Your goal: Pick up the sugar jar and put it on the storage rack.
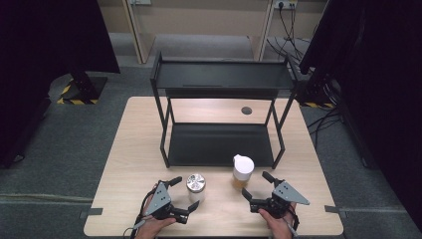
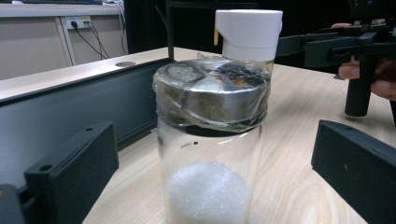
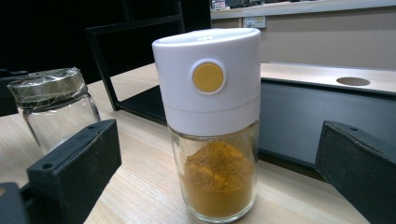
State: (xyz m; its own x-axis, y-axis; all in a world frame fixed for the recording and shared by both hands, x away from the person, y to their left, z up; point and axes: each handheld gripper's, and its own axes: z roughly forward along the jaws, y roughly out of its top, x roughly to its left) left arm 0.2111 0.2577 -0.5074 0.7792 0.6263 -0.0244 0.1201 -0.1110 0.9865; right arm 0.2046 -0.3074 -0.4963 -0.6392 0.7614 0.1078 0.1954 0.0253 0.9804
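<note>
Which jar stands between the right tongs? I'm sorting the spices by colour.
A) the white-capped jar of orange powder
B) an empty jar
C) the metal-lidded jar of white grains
A: in the right gripper view the white-capped jar of orange powder stands between the open right tongs; the metal-lidded jar stands off to one side.

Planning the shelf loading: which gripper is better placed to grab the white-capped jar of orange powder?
The right gripper: its open jaws already flank the white-capped jar. The left gripper faces the metal-lidded jar instead.

Lab: black curtains (image 1: 50, 35), taped stand bases (image 1: 74, 92), cables (image 1: 323, 119).
</note>
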